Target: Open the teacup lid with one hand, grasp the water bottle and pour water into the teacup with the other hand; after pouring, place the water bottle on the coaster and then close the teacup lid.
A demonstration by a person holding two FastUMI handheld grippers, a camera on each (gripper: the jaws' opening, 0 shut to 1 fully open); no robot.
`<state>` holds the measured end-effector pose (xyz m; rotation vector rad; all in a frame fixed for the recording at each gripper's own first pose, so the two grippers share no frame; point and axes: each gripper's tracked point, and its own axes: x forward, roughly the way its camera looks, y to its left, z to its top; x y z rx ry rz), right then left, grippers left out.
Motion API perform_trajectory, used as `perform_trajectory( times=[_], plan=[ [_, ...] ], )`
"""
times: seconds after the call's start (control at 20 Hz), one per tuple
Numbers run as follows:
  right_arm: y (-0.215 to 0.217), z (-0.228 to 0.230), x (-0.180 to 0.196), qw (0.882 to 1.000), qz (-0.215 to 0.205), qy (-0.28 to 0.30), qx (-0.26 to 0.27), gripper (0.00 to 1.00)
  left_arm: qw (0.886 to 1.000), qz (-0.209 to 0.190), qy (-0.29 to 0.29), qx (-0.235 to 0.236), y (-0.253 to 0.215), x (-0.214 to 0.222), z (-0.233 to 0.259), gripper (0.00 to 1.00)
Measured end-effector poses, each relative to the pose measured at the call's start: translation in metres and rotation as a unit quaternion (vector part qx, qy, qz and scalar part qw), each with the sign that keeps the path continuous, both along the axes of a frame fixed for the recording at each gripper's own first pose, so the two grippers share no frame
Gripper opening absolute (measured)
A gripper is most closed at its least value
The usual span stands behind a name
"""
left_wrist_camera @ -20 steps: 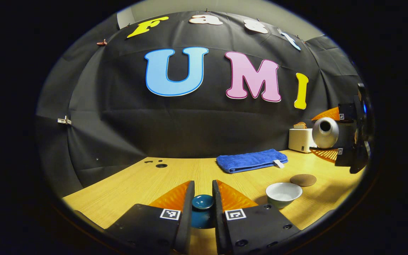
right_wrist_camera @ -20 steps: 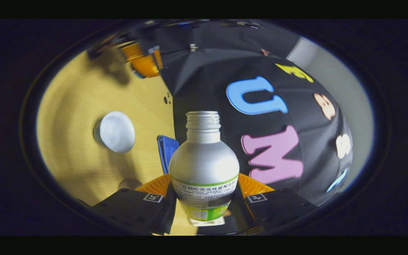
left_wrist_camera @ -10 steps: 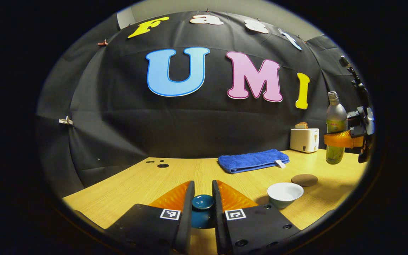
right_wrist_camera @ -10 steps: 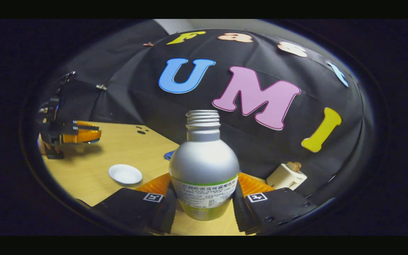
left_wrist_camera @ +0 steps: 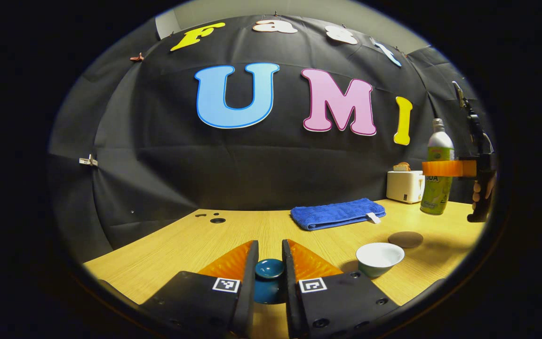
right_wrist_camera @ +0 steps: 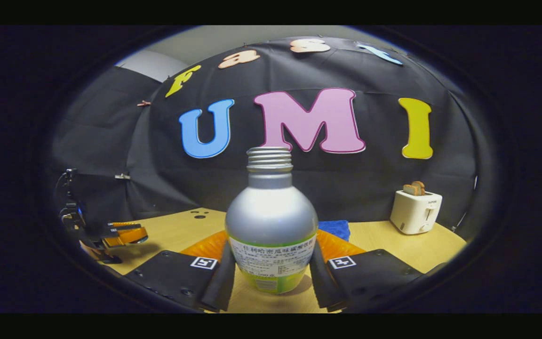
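A light wooden table (left_wrist_camera: pixel 177 245) stands before a black cloth wall. In the left gripper view, the left gripper (left_wrist_camera: pixel 270 275) is clenched on the knob of the dark teal teacup lid (left_wrist_camera: pixel 269 268), a finger pressing each side. Ahead and to its right sits the open white teacup (left_wrist_camera: pixel 379 258), with the round brown coaster (left_wrist_camera: pixel 405 239) just beyond it. In the right gripper view, the right gripper (right_wrist_camera: pixel 271 278) grips the uncapped silver water bottle (right_wrist_camera: pixel 271 221) upright at its label, held above the table. A folded blue towel (left_wrist_camera: pixel 337 213) and a white toaster (right_wrist_camera: pixel 415 212) lie farther back.
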<state>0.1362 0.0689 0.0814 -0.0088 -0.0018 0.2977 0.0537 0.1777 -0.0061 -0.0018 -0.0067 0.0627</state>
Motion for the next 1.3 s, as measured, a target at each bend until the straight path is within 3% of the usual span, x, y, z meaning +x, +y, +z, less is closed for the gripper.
perform_trajectory(
  times=[0.15,0.3,0.75,1.2,1.25,1.3],
  plan=[
    [-0.001,-0.031,0.014,0.999,-0.011,0.030,-0.003,0.68,1.000,0.000,0.000,0.000,0.000,0.000,0.000,0.31],
    [0.002,-0.058,0.024,0.998,-0.005,0.061,0.009,0.72,1.000,0.000,0.000,0.000,0.000,0.000,0.000,0.31],
    [-0.005,-0.085,0.044,0.998,-0.021,0.059,-0.018,0.72,1.000,0.000,0.000,0.000,0.000,0.000,0.000,0.31],
    [-0.006,-0.099,0.043,0.997,-0.022,0.058,-0.043,0.85,1.000,0.000,0.000,0.000,0.000,0.001,0.000,0.31],
    [-0.007,-0.099,0.042,0.997,-0.024,0.063,-0.040,0.96,1.000,-0.002,0.000,0.000,-0.001,0.001,0.000,0.31],
    [-0.007,-0.101,0.042,0.997,-0.025,0.066,-0.038,1.00,1.000,-0.002,0.000,0.000,-0.001,0.001,0.000,0.34]
  ],
)
